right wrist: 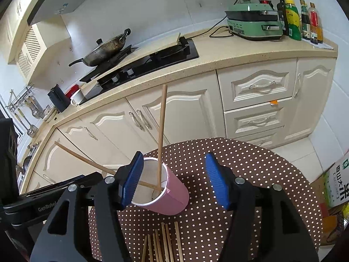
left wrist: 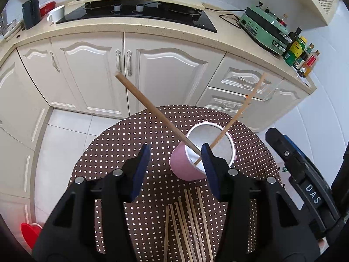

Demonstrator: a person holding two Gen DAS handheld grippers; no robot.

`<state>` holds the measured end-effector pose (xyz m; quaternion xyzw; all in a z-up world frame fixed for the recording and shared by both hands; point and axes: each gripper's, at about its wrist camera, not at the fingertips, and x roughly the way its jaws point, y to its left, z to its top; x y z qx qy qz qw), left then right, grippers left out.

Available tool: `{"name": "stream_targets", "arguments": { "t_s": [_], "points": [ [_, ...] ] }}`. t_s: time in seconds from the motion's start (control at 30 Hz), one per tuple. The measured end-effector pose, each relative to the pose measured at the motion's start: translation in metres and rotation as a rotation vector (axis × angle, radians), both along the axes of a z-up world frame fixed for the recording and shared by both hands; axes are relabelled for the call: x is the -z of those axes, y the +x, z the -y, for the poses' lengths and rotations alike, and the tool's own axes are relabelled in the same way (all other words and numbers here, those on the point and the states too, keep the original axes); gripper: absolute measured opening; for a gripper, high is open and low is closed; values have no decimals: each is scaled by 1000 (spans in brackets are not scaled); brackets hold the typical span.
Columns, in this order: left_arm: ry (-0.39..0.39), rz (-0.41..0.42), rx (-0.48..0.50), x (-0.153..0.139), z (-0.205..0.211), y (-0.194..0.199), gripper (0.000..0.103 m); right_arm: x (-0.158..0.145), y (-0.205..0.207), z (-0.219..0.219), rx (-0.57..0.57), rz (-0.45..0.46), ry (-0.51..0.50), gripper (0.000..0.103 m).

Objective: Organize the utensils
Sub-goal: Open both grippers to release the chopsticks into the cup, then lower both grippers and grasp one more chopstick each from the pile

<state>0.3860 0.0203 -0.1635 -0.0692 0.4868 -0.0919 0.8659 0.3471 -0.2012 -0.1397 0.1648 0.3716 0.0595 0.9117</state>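
Note:
A pink paper cup (left wrist: 185, 168) (right wrist: 174, 198) with a white inside stands on a round brown polka-dot table (left wrist: 130, 144) (right wrist: 250, 163). Two wooden chopsticks (left wrist: 152, 113) (right wrist: 161, 135) stand in it, leaning apart in a cross. Several more chopsticks (left wrist: 187, 224) (right wrist: 163, 244) lie flat on the table in front of the cup. My left gripper (left wrist: 175, 152) hovers open over the table with nothing between its fingers; the cup sits just behind its right finger. My right gripper (right wrist: 174, 156) is open and empty too, and the cup is by its left finger.
Cream kitchen cabinets (left wrist: 91, 69) and a counter with a black hob (left wrist: 135, 15) stand beyond the table. A green appliance (right wrist: 253, 21) and bottles (right wrist: 292, 19) sit on the counter. A printed box (right wrist: 340, 181) stands right of the table, a red object (left wrist: 30, 231) on the floor left.

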Motion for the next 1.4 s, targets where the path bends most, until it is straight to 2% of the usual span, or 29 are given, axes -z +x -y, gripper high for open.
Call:
{"name": "stream_targets", "arguments": {
  "t_s": [0.17,0.27,0.5,0.93,1.2,1.4],
  "points": [
    [3,10,-15,-10,-1,-15,51,-10,-11,3,-7,1,-3,61],
    [14,29,-33,-16,-3,-28,53,-14,-20,1,-21,-3,-28,67],
    [30,4,-55,-10,-13,-57,54,-9,-46,-2,-52,-50,-42,72],
    [42,-85,-82,29,-28,-108,56,41,-86,-15,-93,-199,-62,77],
    [55,-156,-83,62,-31,-122,56,81,-99,-21,-100,-291,-88,77],
    [73,-211,-72,86,-29,-125,59,100,-104,-25,-105,-287,-140,77]
  ]
}}
